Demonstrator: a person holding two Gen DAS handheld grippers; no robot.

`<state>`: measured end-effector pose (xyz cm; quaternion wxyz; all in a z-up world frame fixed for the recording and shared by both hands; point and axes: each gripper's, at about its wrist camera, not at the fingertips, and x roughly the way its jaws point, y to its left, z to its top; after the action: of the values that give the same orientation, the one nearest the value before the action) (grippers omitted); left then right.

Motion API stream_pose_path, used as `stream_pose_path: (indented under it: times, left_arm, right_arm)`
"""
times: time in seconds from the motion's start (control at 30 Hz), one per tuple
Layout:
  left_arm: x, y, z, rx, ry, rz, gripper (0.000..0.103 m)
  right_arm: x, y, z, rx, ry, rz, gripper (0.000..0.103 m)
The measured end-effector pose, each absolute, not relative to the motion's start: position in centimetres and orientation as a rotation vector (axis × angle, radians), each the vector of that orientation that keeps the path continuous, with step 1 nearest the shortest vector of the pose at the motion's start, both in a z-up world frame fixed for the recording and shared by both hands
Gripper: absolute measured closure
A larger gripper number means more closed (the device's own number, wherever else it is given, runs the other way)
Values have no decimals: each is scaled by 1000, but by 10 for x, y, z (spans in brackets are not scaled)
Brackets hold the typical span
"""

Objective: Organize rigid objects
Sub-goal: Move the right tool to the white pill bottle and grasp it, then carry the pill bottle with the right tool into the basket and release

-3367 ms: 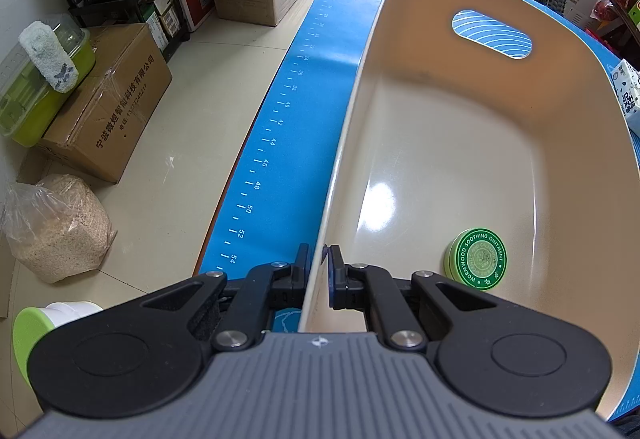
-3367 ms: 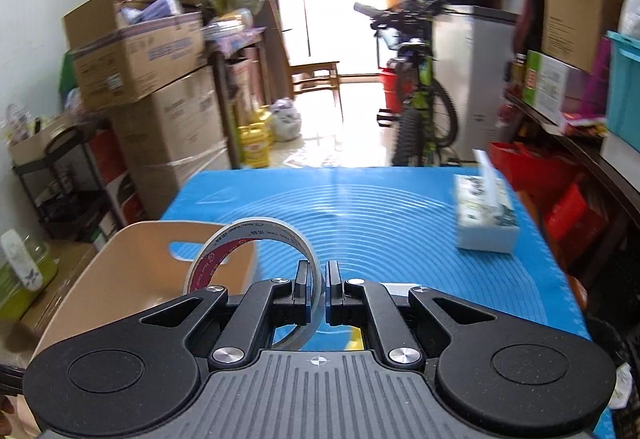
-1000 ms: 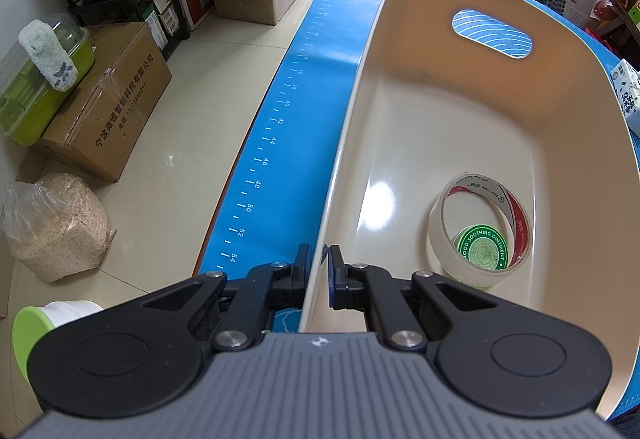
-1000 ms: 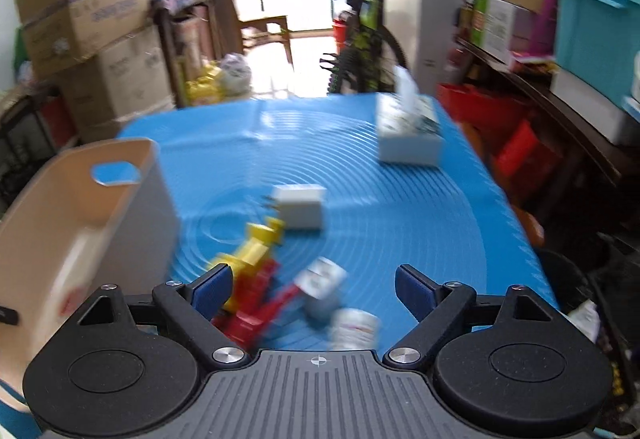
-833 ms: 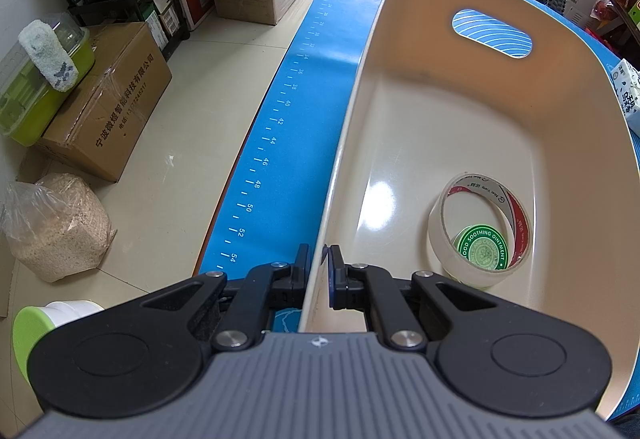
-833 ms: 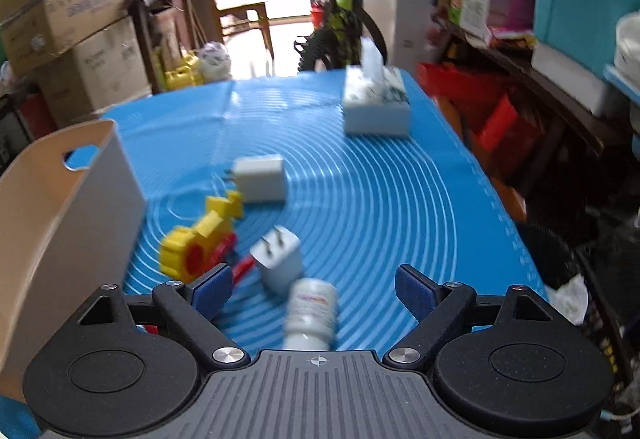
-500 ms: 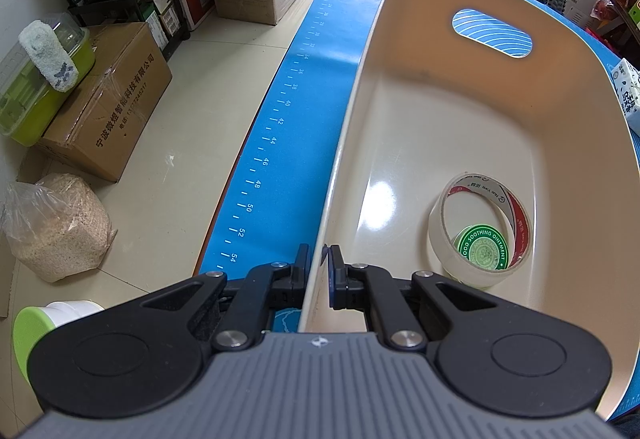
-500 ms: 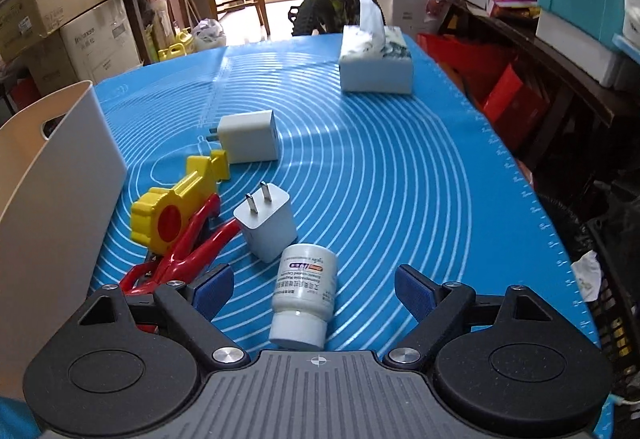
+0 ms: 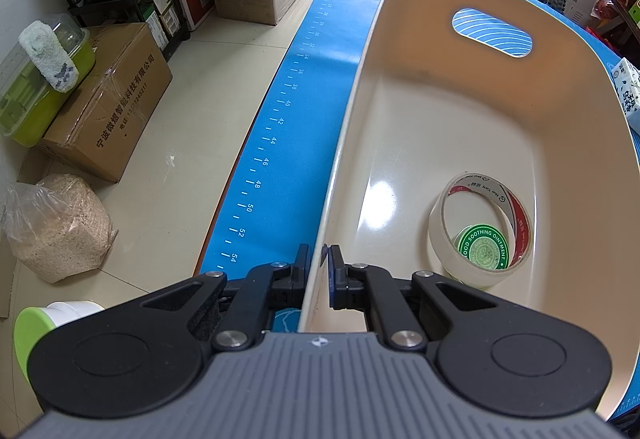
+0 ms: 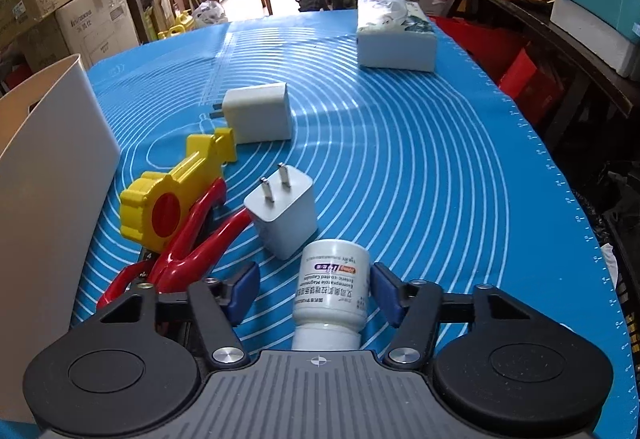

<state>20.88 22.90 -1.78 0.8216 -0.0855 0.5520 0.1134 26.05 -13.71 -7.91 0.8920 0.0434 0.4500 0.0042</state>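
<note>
- Beige bin (image 9: 500, 119) at the tabletop's left edge: the left claw (image 9: 319, 267), angled steeply down, is clamped on its near rim; tape (image 9: 480, 229) and a green tin (image 9: 483, 248) lie inside.
- The right claw (image 10: 314, 289), tilted down, has just been closing around a white bottle (image 10: 332, 285) lying near the front edge; the left pad (image 10: 244, 285) isn't touching.

Both units same build. Left gripper (image 9: 319, 271): ribbed grey housing plate at the bottom, small crosshair mark centred on its top edge. Either side of that mark, a matte black rounded lobe, each with a shallow circular recess. Black link arms run forward from the plate, silver round-head screws at the pivots. Fingers (image 9: 334, 275) black with blue pads. Right gripper (image 10: 314, 289): identical grey plate, crosshair, lobes, screws; blue pads (image 10: 244, 285) clearer here, wedge-shaped. No cables or sleeves showing.
</note>
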Motion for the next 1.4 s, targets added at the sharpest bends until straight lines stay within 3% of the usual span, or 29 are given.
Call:
stream_pose_path:
  times: [0.1, 0.13, 0.2, 0.87, 1.4]
  left_arm:
    - [209, 229, -18, -181, 1175, 242, 93]
    - [209, 229, -18, -182, 1175, 242, 93]
    - [209, 229, -18, -183, 1175, 242, 93]
    - [209, 228, -18, -181, 1176, 242, 93]
    - [210, 228, -18, -180, 1176, 243, 93]
  right_arm:
    - [262, -134, -81, 92, 943, 17, 45]
    - [262, -134, -81, 92, 947, 21, 55]
    - [262, -132, -81, 93, 950, 21, 59]
    - [252, -124, -10, 147, 753, 22, 59]
    - [263, -49, 45, 98, 635, 245, 59]
